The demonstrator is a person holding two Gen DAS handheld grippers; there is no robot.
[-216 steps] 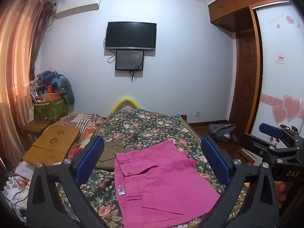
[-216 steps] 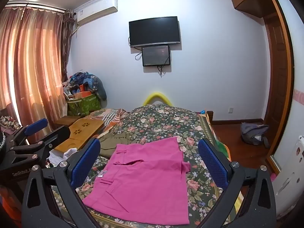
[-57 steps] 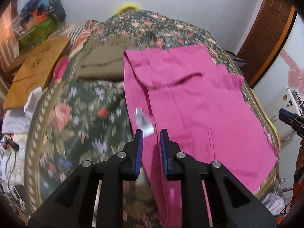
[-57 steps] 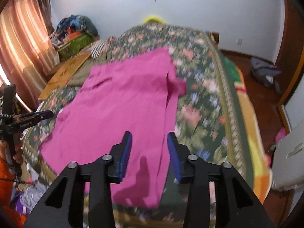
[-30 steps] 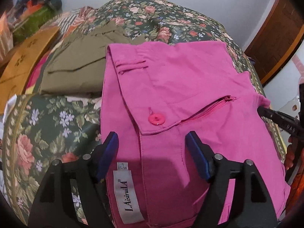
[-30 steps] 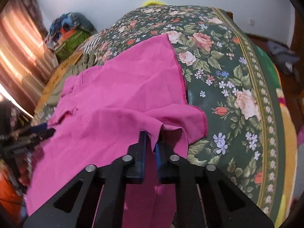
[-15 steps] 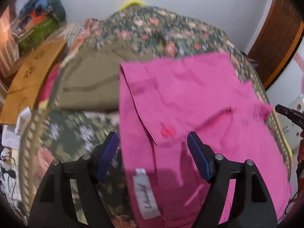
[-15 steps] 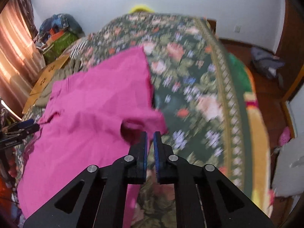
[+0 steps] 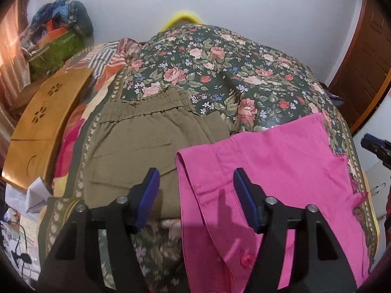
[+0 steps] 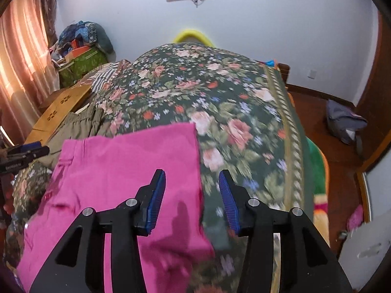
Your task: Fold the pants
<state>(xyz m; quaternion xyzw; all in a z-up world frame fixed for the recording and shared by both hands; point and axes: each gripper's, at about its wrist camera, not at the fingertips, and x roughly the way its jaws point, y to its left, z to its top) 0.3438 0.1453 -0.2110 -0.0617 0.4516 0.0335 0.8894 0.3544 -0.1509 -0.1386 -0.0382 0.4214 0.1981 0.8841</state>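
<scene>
Left wrist view: left gripper (image 9: pixel 196 195) gapes wide over the pink pants (image 9: pixel 281 171), gripping nothing; right gripper (image 10: pixel 191 202) likewise parted, empty, above their edge.

Pink pants (image 9: pixel 273 171), doubled over flat on the bed, waistband edge with belt loop running between the left gripper (image 9: pixel 196 201) fingers, pink button near its right finger, far leg hem straight, right edge below the right gripper (image 10: pixel 190 200)

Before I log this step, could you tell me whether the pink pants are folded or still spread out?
Folded once: the pink pants lie doubled on the floral bedspread, waistband edge stacked in two layers. Both grippers, left and right, are open.
</scene>
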